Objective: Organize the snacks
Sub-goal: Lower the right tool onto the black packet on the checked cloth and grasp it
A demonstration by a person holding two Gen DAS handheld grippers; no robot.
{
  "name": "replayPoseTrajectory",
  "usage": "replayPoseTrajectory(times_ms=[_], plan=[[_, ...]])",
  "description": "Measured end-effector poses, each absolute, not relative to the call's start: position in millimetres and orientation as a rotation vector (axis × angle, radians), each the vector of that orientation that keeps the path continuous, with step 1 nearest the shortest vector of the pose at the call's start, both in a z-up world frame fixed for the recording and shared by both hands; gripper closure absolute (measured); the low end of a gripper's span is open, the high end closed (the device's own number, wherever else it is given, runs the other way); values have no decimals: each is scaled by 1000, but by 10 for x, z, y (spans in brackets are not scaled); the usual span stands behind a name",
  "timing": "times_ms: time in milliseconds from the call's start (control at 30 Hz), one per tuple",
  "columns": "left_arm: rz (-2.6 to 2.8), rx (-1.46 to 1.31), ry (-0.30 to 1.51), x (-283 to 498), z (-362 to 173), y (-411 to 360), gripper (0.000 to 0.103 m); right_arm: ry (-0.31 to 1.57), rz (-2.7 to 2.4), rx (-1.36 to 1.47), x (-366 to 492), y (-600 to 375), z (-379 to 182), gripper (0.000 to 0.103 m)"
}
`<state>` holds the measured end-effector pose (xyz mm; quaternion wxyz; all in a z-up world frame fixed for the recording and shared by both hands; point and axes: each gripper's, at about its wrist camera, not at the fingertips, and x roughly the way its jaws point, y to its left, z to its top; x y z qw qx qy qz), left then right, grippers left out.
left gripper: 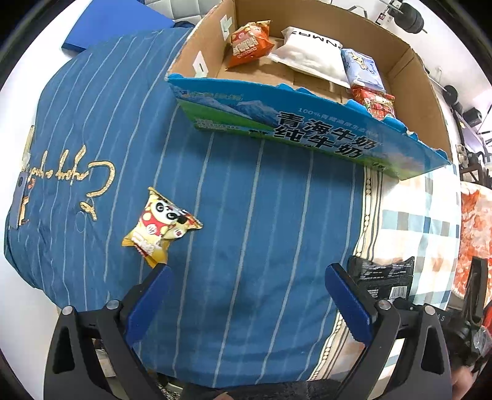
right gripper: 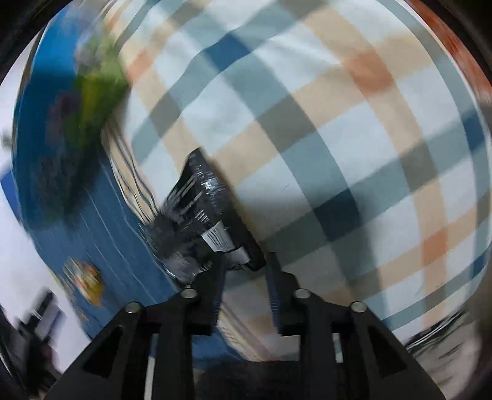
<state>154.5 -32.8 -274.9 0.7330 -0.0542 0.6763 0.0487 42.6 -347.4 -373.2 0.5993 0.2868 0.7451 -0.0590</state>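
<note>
A yellow panda snack packet (left gripper: 161, 227) lies on the blue striped cloth, just ahead of the left finger of my left gripper (left gripper: 248, 270), which hangs open over bare cloth. Behind it stands the open cardboard milk box (left gripper: 307, 101), which holds an orange packet (left gripper: 250, 43), a white packet (left gripper: 307, 55), a pale blue packet (left gripper: 363, 66) and a red packet (left gripper: 376, 103). In the blurred right wrist view my right gripper (right gripper: 246, 260) stands narrow, shut on the near end of a black snack packet (right gripper: 200, 209). That black packet (left gripper: 381, 277) also shows beside my left gripper's right finger.
The blue striped cloth (left gripper: 246, 215) meets a checked cloth (left gripper: 415, 221) at the right, with orange-patterned fabric (left gripper: 473, 230) beyond. A blue board (left gripper: 107, 24) lies at the far left. Dark gym gear (left gripper: 452, 95) stands past the box.
</note>
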Motion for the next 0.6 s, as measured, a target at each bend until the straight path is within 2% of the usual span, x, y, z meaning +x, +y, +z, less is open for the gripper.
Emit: replayPoseTrajectory(times_ms=[100, 133, 167, 267, 333, 500, 600], plan=[[110, -100, 1479, 1500, -2711, -256, 1, 1722, 18, 363, 684, -3281, -3523, 47], [114, -94, 1472, 1477, -2684, -215, 1, 1718, 83, 185, 813, -3111, -3453, 28], [118, -91, 1466, 1454, -2661, -175, 1, 1697, 131, 27, 926, -2938, -3406, 23], [140, -89, 1458, 1385, -2626, -40, 1, 1616, 328, -496, 983, -2357, -3411, 23], [158, -87, 1458, 1343, -2630, 40, 1, 1588, 477, -746, 924, -2021, -3544, 23], [216, -109, 1481, 1187, -2703, 303, 1, 1564, 689, -1086, 754, -1548, -3884, 23], [251, -122, 1484, 1081, -2732, 454, 1, 1580, 759, -1145, 754, -1372, -4002, 23]])
